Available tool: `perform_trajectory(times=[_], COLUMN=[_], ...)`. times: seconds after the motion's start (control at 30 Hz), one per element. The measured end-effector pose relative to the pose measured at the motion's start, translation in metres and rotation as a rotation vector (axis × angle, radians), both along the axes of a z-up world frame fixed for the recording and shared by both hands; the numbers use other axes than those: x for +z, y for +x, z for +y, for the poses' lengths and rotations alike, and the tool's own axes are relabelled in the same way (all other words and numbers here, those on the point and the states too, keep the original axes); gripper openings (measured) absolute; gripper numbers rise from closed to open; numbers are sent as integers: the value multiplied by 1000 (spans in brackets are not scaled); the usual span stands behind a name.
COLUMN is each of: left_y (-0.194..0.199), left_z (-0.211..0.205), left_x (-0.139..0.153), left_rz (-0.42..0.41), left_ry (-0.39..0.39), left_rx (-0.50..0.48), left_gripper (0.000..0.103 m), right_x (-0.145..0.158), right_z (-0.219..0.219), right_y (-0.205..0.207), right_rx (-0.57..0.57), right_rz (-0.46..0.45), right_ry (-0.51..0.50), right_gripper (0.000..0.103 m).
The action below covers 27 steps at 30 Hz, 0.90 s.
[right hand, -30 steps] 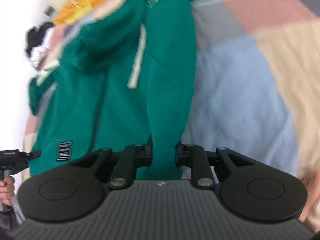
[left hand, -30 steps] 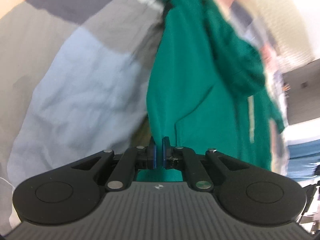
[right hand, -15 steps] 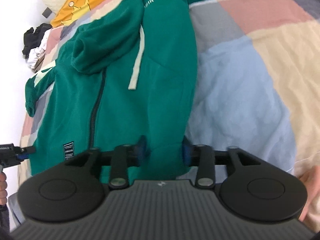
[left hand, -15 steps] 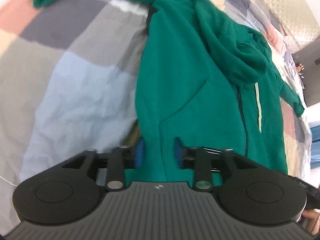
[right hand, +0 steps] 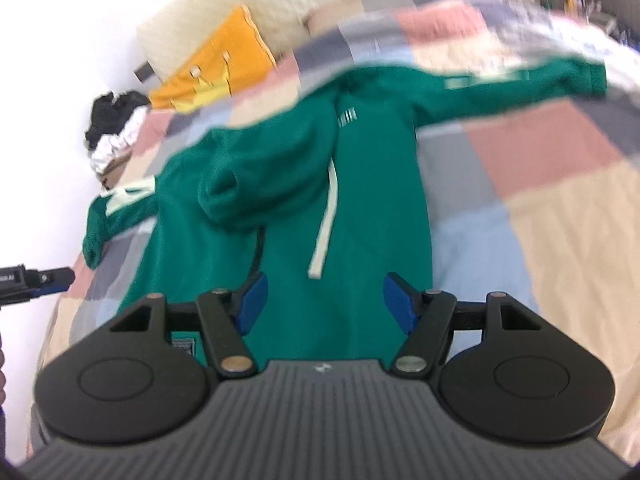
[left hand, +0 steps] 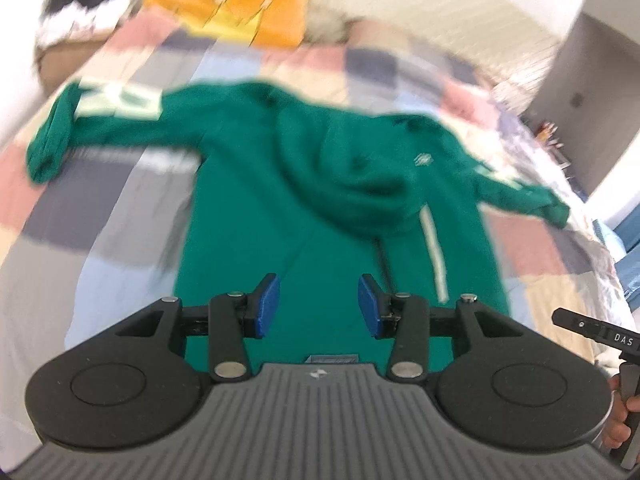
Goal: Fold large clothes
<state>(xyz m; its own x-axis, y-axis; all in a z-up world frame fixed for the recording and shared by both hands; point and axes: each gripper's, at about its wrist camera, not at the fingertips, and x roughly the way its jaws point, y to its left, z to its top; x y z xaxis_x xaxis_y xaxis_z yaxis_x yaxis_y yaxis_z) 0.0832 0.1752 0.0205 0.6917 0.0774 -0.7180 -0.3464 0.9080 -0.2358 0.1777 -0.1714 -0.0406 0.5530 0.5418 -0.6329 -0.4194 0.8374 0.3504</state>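
Observation:
A green zip hoodie (left hand: 320, 200) lies spread flat on the checked bedspread (left hand: 100, 232), front up, both sleeves stretched out sideways and the hood flopped onto the chest. A pale drawstring (right hand: 326, 220) runs down its front. My left gripper (left hand: 318, 306) hangs above the hoodie's hem, its jaws opening with nothing between the blue pads. My right gripper (right hand: 326, 302) hovers over the hem too, its jaws also opening and holding nothing. The hoodie (right hand: 360, 208) lies well below both. Each gripper's tip shows at the edge of the other's view.
An orange cushion (left hand: 236, 8) and a cream pillow (right hand: 240, 8) lie at the head of the bed. A heap of black and white clothes (right hand: 114, 128) sits at the bed's far left corner. A white wall runs along the left side.
Both grippers let go of the hoodie's hem, spread their jaws and rose away from it. The whole garment now shows in each view.

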Motion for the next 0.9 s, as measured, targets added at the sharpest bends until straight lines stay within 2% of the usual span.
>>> perform_trajectory(times=[0.27, 0.4, 0.47, 0.57, 0.7, 0.8, 0.9], left_y=[35, 54, 61, 73, 82, 86, 91], left_z=[-62, -93, -105, -115, -122, -112, -106], left_x=[24, 25, 22, 11, -11, -33, -51], left_rz=[-147, -209, -231, -259, -267, -271, -259], left_ry=[64, 186, 206, 188, 235, 209, 233], left_rx=[-76, -108, -118, -134, -132, -108, -94], left_gripper=[49, 49, 49, 49, 49, 49, 49], right_x=[27, 30, 27, 19, 2, -12, -24], right_z=[9, 11, 10, 9, 12, 14, 15], right_y=[-1, 0, 3, 7, 10, 13, 18], right_rx=[-1, -19, -29, -42, -33, -31, -50], right_rz=[-192, -273, -296, -329, -353, -363, -342], right_ry=[4, 17, 33, 36, 21, -4, -16], right_gripper=[67, 67, 67, 67, 67, 67, 67])
